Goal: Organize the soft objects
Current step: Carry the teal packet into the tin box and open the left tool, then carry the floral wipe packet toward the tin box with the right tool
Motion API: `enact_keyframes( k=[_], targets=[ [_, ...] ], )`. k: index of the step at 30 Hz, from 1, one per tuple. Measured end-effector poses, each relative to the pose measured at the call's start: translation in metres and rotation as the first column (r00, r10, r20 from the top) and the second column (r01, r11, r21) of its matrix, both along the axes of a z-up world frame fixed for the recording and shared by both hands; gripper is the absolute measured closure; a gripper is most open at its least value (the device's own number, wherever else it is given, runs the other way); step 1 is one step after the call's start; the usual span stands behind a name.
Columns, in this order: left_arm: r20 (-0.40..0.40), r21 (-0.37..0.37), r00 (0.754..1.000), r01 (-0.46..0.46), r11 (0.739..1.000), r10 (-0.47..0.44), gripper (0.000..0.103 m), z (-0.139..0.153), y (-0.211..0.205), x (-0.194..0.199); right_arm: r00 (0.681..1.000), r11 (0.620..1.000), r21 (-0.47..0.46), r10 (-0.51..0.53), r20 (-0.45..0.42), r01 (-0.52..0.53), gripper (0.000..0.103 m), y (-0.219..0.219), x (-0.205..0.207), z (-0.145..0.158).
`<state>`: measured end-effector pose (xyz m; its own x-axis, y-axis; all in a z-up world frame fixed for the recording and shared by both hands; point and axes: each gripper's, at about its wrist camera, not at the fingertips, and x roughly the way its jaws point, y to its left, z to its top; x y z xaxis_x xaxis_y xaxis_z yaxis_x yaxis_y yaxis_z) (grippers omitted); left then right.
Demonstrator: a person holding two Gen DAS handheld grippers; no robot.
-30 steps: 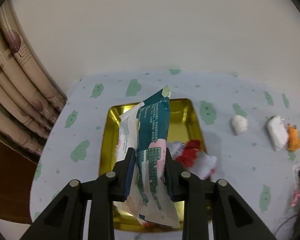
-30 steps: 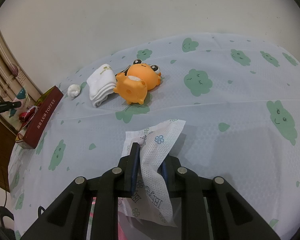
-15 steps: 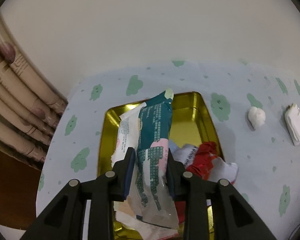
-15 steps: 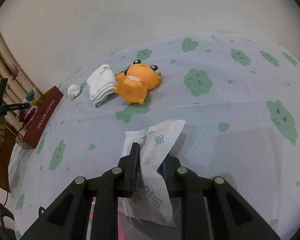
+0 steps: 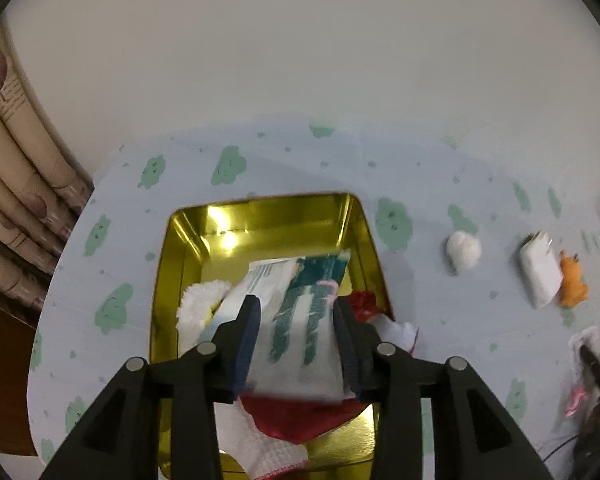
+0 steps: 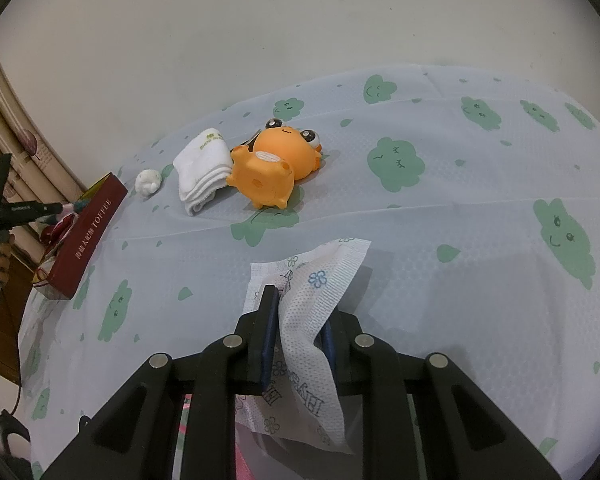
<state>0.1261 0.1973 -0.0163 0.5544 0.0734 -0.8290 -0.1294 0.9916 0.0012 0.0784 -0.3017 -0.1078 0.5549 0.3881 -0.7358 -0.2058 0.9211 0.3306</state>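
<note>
Left gripper [image 5: 296,344] jaws have just been opening: a second ago they pinched the teal-and-white packet [image 5: 300,304] upright over the gold tin [image 5: 260,216]; now they stand spread, with the packet between them, tipped forward and blurred. Pads look off it or barely touching.

Packet sits inside the tin, on top of a red cloth [image 5: 300,420] and a white knit cloth [image 5: 260,452], with a fluffy white piece [image 5: 200,304] at its left. Its long axis runs near-to-far, straight ahead of the tool.

Right gripper [image 6: 296,336] hasn't shifted: pressed together on the white floral wipe packet [image 6: 312,300], low over the table.

Key relation for the next move: tin lies far left of the right gripper, seen side-on as a dark red box lettered TOFFEE [image 6: 88,236]. Left hand is right on it; the right has to cross the table, I'd guess.

Not yet sorted, between the two tools: small white plush ball [image 6: 148,182], folded white towel [image 6: 204,168], orange squishy toy [image 6: 276,172] touching the towel.

Surface: pale blue tablecloth [image 6: 460,240] with green cloud faces, slightly creased. Plain white wall behind, beige curtain [image 5: 16,184] at far left.
</note>
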Motion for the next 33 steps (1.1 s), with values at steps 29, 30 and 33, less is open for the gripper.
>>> enact_keyframes(
  k=[29,30,33],
  targets=[
    [0.079,-0.06,0.996,-0.037,0.998,0.042,0.063,-0.008,-0.003,-0.156,0.999,0.97,-0.238,-0.052,0.005,0.052,0.086,0.031,-0.003,0.012],
    [0.096,-0.049,0.994,-0.055,0.997,0.06,0.063,-0.007,0.0,-0.16,0.998,0.968,-0.245,-0.055,0.004,0.055,0.086,0.033,-0.003,0.013],
    [0.129,-0.043,0.988,-0.084,0.996,0.089,0.063,-0.008,0.009,-0.169,0.997,0.959,-0.274,-0.071,-0.001,0.068,0.086,0.038,-0.003,0.014]
  ],
)
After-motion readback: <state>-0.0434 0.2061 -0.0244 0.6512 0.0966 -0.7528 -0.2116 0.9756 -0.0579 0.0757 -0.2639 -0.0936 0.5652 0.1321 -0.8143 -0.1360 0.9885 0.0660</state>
